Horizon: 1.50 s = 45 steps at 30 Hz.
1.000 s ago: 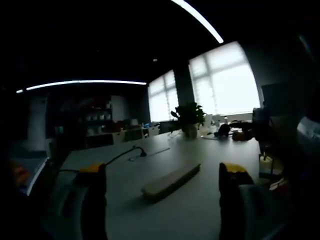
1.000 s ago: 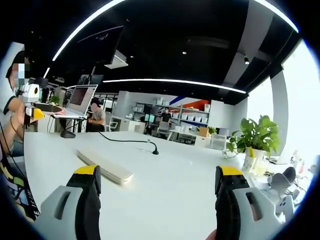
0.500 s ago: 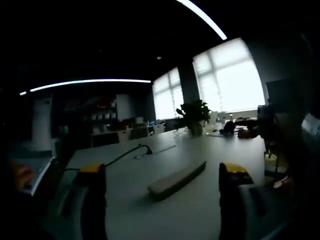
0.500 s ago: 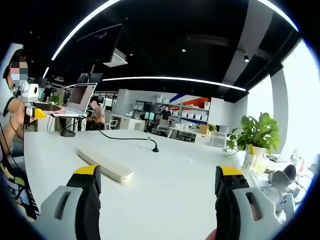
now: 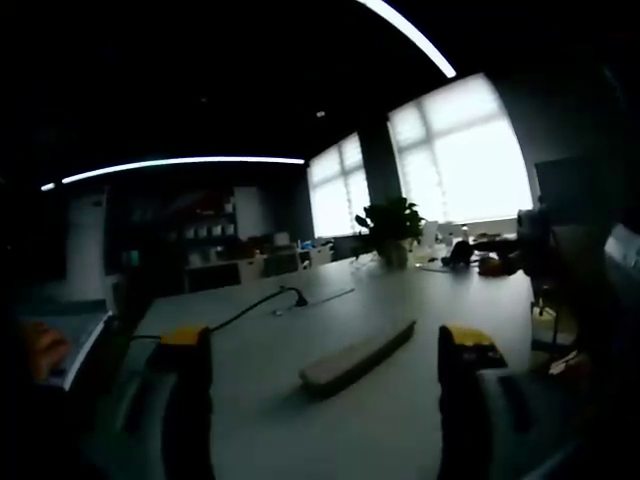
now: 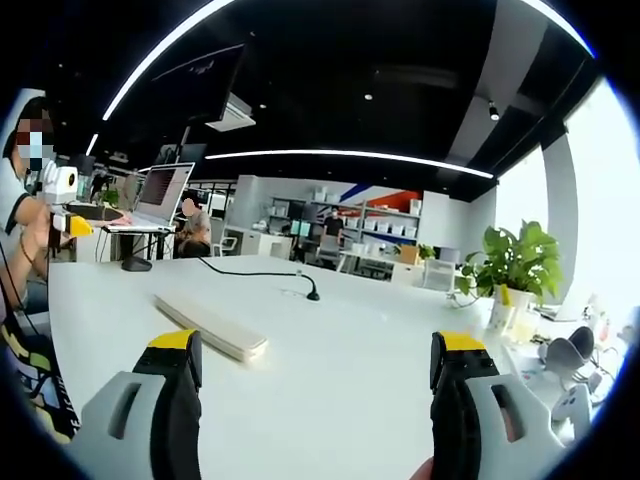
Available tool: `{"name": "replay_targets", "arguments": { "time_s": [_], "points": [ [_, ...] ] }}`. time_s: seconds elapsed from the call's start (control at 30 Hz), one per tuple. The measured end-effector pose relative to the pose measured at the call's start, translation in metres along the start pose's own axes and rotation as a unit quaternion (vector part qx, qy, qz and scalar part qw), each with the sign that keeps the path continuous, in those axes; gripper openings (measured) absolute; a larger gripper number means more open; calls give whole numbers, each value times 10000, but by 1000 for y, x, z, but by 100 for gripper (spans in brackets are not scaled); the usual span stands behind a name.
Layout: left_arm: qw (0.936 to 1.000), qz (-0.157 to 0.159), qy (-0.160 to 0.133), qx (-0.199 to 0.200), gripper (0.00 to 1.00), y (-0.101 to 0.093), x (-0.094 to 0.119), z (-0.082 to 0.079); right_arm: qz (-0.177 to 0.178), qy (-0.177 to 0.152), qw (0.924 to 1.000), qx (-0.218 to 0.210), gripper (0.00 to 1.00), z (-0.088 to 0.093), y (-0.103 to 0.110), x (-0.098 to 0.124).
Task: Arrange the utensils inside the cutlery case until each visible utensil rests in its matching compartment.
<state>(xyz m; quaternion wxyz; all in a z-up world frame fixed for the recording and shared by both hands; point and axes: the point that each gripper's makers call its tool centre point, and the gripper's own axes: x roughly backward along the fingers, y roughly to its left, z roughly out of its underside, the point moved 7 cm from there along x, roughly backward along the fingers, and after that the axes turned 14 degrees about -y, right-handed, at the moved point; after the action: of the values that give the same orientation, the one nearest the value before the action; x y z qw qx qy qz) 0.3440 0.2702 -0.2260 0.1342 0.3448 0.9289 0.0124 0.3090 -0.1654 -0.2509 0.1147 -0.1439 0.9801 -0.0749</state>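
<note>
Holding both tools level above the white table, I keep my right gripper with its jaws spread wide and nothing between them; my left gripper is equally wide apart and empty. The cutlery case, a long flat closed box, lies on the table ahead of the right gripper, toward its left jaw; in the left gripper view the same case lies between the jaws, farther out. A potted plant stands at the table's far edge.

Closed case btwn open tool jaws
</note>
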Motion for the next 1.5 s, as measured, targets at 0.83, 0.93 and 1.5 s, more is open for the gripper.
{"name": "replay_targets", "arguments": {
  "time_s": [0.83,0.93,1.5],
  "points": [
    [10000,-15,20,1,100,3,-3,1,-41,60,10000,-27,99,2,-1,-3],
    [10000,-21,22,-1,100,3,-3,1,-49,63,10000,-27,99,2,-1,-3],
    [10000,-33,44,-1,100,4,-3,2,-72,95,9999,-27,99,4,-1,-3]
  ]
}}
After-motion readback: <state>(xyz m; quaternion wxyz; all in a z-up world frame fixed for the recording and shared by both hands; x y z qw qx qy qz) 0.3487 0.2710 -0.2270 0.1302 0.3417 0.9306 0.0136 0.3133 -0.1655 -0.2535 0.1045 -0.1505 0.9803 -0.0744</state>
